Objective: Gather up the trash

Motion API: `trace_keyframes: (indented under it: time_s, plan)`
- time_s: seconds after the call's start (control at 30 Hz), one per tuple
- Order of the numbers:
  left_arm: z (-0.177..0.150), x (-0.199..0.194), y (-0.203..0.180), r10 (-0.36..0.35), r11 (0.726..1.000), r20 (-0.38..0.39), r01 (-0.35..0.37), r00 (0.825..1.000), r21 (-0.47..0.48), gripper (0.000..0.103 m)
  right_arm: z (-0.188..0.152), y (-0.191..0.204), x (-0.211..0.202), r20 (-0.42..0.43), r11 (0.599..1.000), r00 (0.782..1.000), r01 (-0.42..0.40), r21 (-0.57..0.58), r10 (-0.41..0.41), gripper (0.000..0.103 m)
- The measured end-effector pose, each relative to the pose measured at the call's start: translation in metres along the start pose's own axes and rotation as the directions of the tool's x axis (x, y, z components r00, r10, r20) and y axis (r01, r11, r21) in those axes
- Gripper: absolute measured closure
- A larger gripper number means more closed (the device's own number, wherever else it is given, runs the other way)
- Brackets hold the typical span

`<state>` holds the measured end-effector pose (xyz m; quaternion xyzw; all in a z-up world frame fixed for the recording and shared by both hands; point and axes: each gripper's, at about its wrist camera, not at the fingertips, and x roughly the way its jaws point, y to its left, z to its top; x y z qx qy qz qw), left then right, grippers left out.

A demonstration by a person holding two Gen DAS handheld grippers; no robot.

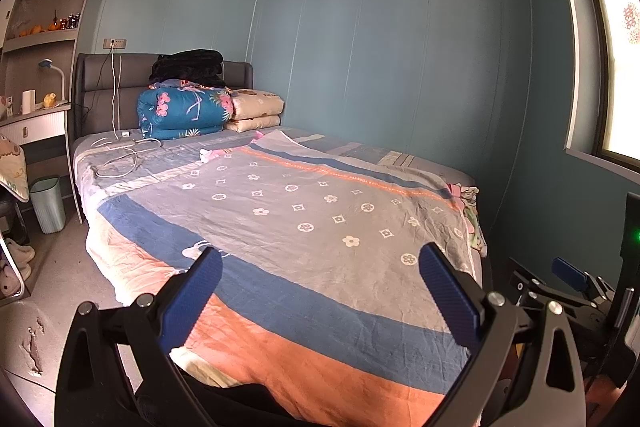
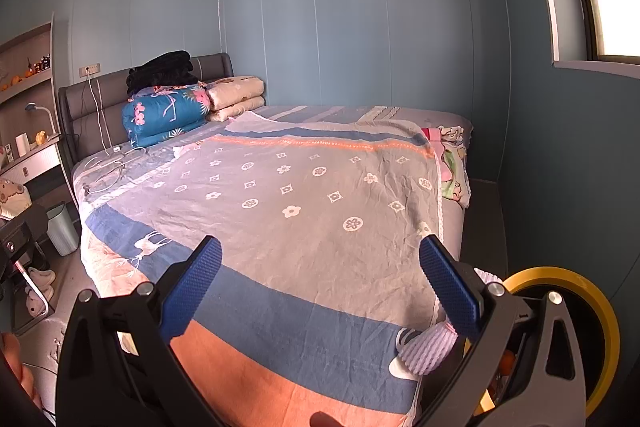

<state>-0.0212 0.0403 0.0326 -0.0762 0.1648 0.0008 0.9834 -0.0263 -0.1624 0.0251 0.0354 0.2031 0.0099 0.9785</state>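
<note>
A bed (image 1: 304, 379) with a striped, flower-print blanket fills both views. A small crumpled white and pink scrap (image 1: 208, 155) (image 2: 182, 149) lies on it near the pillow end. At the blanket's near right corner rests a white ribbed foam net (image 2: 428, 351), just under the right finger of my right gripper (image 2: 320, 287); I cannot tell whether they touch. That gripper is open and holds nothing. My left gripper (image 1: 320, 287) hovers open over the foot of the bed, also with nothing in it. A pale green bin (image 1: 48, 203) (image 2: 62, 229) stands on the floor left of the bed.
Folded quilts (image 1: 180, 111) and a black blanket (image 1: 188, 63) are stacked at the headboard. White charger cables (image 1: 120, 155) trail over the bed's left side. A desk (image 1: 36, 123) and slippers (image 1: 18, 251) are at the left. A yellow-rimmed round container (image 2: 580, 291) sits at the right.
</note>
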Motion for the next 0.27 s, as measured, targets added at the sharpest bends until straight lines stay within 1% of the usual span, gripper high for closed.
trace_keyframes:
  time_s: [0.07,0.27]
  plan:
    - [0.0000,0.0013,0.0019,-0.010,1.000,-0.012,0.010,1.000,-0.008,0.008,0.0005,-0.0007,0.0015,-0.002,1.000,1.000,-0.002,0.001,0.002,0.008]
    - [-0.0011,0.0041,0.0036,-0.004,1.000,-0.016,0.004,1.000,-0.011,0.008,0.0000,-0.0004,0.0018,-0.004,1.000,1.000,-0.001,0.001,0.001,0.008]
